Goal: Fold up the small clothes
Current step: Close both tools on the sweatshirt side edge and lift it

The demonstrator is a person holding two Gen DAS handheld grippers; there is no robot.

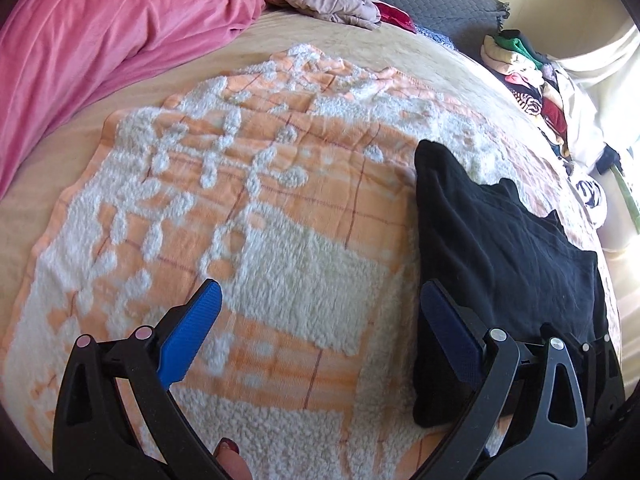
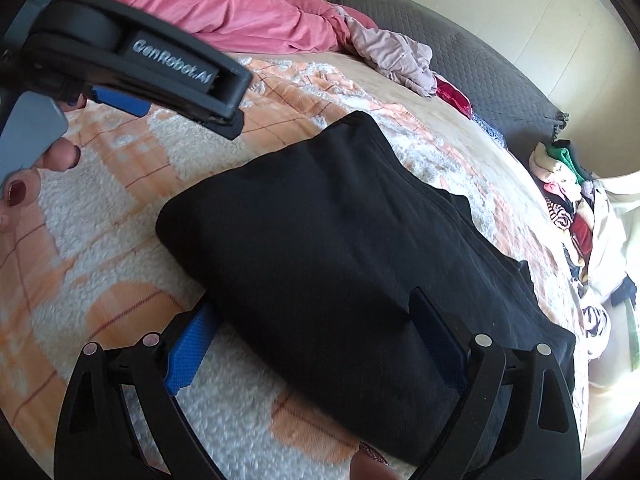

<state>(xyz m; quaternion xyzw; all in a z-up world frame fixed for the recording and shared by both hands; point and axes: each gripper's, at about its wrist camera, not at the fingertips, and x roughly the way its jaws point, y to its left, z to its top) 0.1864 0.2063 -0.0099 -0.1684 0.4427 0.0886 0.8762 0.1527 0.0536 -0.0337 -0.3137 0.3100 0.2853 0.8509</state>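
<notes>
A folded black garment [image 2: 340, 248] lies on the orange-and-white blanket [image 1: 248, 208] spread over the bed, with a pink cover [image 1: 100, 40] bunched at the far side and a heap of clothes [image 2: 568, 200] off to the right. My right gripper [image 2: 316, 340] hangs over the garment's near edge, fingers spread wide and grasping nothing. My left gripper [image 1: 320, 332] is just beside it over bare blanket, its fingers likewise released and empty.
</notes>
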